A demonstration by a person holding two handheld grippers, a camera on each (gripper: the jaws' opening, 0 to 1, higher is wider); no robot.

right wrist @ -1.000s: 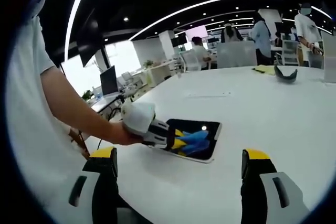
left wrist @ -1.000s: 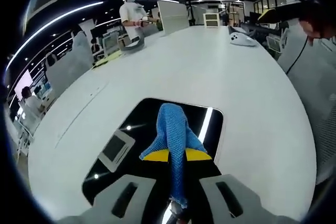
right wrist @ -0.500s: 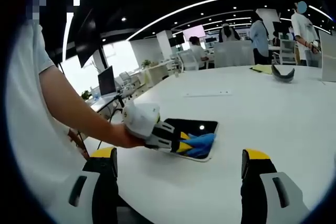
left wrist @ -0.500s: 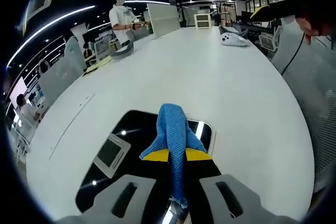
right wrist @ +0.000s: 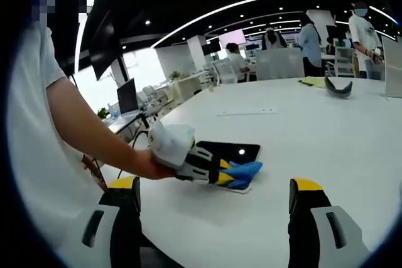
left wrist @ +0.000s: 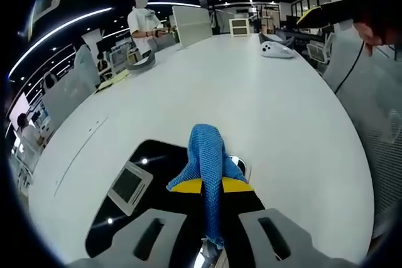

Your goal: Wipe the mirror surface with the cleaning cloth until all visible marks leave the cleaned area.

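Observation:
A flat dark mirror [left wrist: 135, 183] lies on the white table [left wrist: 251, 92], reflecting ceiling lights. My left gripper [left wrist: 210, 186] is shut on a blue cleaning cloth [left wrist: 207, 161], which is pressed onto the mirror near its far right corner. In the right gripper view the mirror [right wrist: 235, 152] sits mid-table with the cloth [right wrist: 244, 171] at its near right edge, held by the left gripper [right wrist: 217, 171] in a person's hand. My right gripper [right wrist: 213, 202] hovers above the table nearer the camera, open, jaws wide apart and holding nothing.
A white game controller [left wrist: 276, 48] lies far up the table. A dark curved object [right wrist: 339, 89] and yellow papers [right wrist: 317, 81] rest at the far side. Several people stand or sit around desks and monitors beyond the table. A person's bare arm [right wrist: 88, 130] crosses the left.
The left gripper has slid the cloth across the mirror toward its right edge; more of the mirror now lies behind and left of the cloth. The right gripper holds still.

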